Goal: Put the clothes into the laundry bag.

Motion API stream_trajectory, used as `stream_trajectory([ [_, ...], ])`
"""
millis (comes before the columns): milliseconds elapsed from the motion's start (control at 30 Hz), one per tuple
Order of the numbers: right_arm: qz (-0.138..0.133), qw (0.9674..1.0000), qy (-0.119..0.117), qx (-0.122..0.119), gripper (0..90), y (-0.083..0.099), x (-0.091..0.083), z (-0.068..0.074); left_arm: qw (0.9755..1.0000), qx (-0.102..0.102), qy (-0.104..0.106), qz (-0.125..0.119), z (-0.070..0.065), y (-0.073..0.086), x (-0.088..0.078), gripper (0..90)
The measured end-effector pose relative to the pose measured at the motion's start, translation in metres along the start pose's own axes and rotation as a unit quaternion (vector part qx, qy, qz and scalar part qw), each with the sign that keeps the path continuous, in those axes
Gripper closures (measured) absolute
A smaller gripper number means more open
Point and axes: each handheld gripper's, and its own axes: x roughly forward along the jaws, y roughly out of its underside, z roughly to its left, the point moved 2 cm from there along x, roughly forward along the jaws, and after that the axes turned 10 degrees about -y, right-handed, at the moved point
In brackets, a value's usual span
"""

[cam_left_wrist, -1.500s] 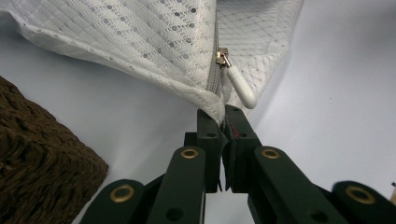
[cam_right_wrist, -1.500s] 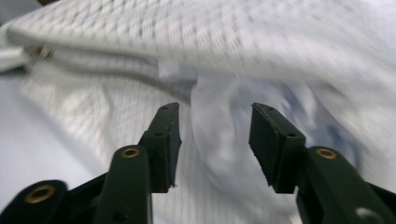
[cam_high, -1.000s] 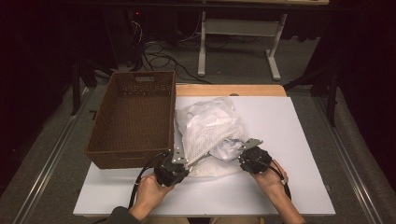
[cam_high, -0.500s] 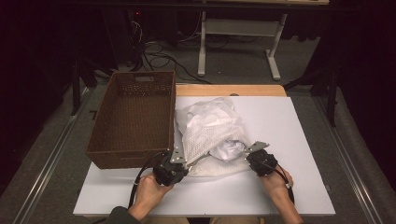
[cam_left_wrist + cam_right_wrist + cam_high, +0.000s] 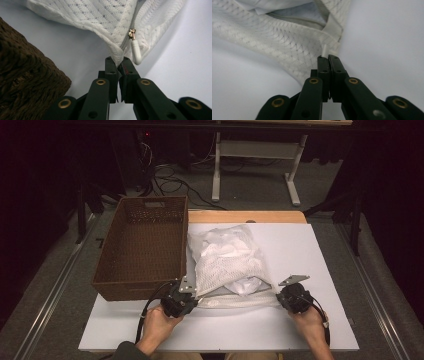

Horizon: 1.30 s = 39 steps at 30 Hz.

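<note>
A white mesh laundry bag (image 5: 227,257) stuffed with white cloth lies on the white table (image 5: 310,250). My left gripper (image 5: 195,295) is shut on the bag's near left corner (image 5: 117,53), beside the zipper's white pull (image 5: 136,52). My right gripper (image 5: 278,296) is at the bag's near right end. Its jaws have just closed and eased slightly, and they pinch a small white tab (image 5: 325,50) on the bag's edge (image 5: 274,37). The bag's near edge is stretched flat between the two grippers.
A brown wicker basket (image 5: 135,287) stands empty at the left of the table, touching the bag's left side and close to my left gripper (image 5: 119,60). Bare table lies to the right of the bag and along the front edge.
My right gripper has moved right and toward the person, shut on the bag's edge and drawn it out into a taut strip. The left gripper has stayed put.
</note>
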Motion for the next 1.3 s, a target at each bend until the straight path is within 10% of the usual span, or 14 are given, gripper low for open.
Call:
stream_trajectory([
  [300,-0.097,0.9951,0.018,0.009,53.7,-0.020,-0.006,0.002,0.9999,0.003,0.006,0.008,-0.002,0.002,0.006,85.1],
  [500,-0.083,0.9962,0.015,0.020,55.1,-0.030,0.015,-0.003,0.9999,0.001,0.008,0.014,-0.004,0.003,0.009,85.1],
  [800,-0.084,0.9961,-0.018,0.020,85.1,-0.022,0.008,-0.006,0.9999,-0.001,0.009,0.011,-0.004,0.005,0.010,85.4],
  [1200,-0.054,0.9985,0.001,0.009,85.9,0.007,-0.013,0.009,0.9994,0.013,-0.030,0.003,-0.004,0.004,0.017,88.4],
  [1300,-0.067,0.9977,0.001,0.000,69.7,0.006,-0.015,0.016,0.9997,0.002,-0.024,-0.003,0.001,0.004,0.014,88.0],
])
